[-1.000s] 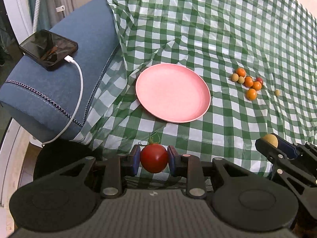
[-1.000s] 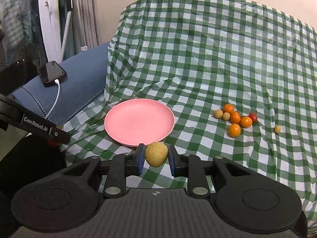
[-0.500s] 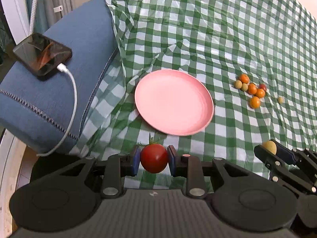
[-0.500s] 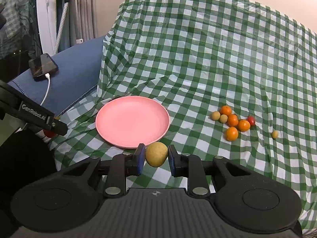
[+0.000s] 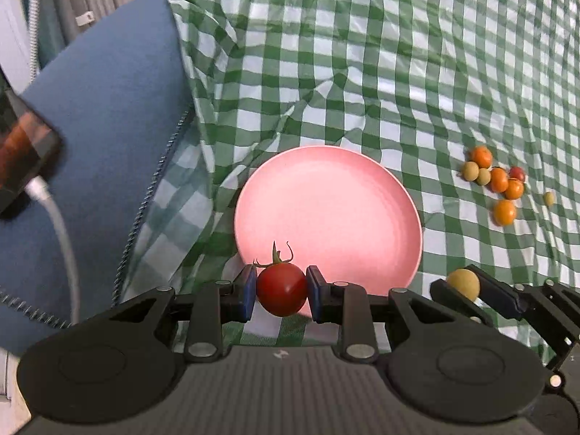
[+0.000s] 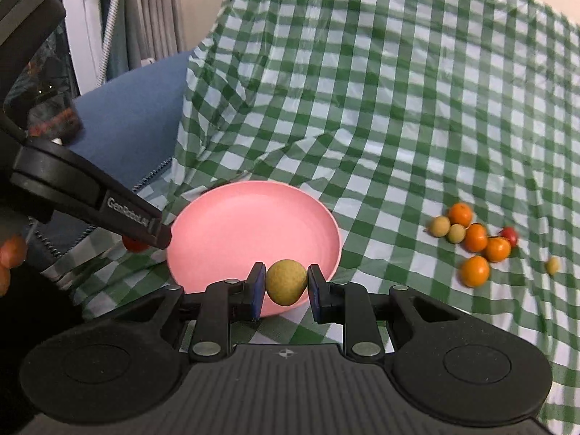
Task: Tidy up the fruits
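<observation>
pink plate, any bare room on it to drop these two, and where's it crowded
The pink plate is bare across its whole face. Free cloth also lies between its right rim and the fruit cluster. That cluster is the crowded spot. The left gripper holds the red tomato, the right gripper the yellow fruit.

green checked cloth drapes the furniture; blue cushion left, perhaps grey curtains behind.
</observation>
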